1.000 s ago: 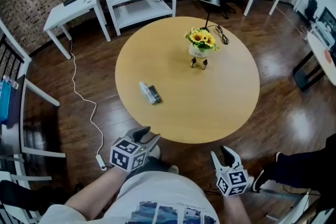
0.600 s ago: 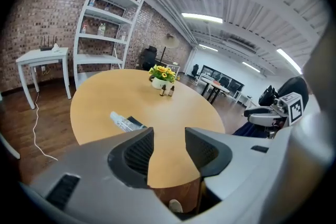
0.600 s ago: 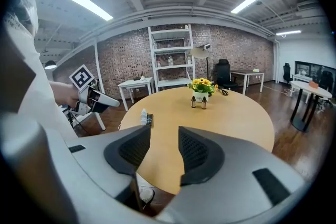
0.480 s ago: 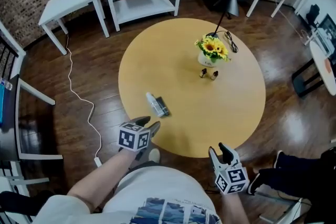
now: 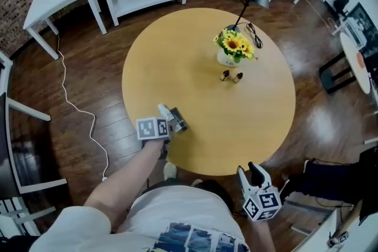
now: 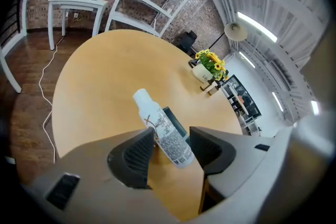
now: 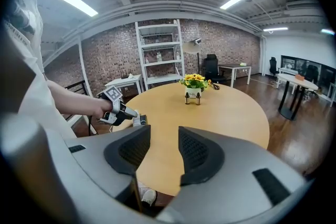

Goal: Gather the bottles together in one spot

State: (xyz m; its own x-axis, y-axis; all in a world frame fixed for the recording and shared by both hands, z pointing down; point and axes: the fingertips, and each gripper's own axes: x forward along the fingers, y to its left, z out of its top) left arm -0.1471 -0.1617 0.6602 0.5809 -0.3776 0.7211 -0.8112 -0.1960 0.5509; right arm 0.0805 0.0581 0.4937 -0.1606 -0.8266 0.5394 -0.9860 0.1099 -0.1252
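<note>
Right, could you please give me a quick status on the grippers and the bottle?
Left gripper just opening, white bottle between its jaws, not clamped. Right gripper open, empty. Dark item beside the bottle.

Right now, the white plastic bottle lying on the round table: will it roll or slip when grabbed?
Likely to roll: the white cylindrical plastic bottle lies on its side on the smooth round wooden table. The dark flat object beside it may block one direction. Its glossy wall looks slippery; the left gripper, jaws just opened, straddles it without pressing.
</note>
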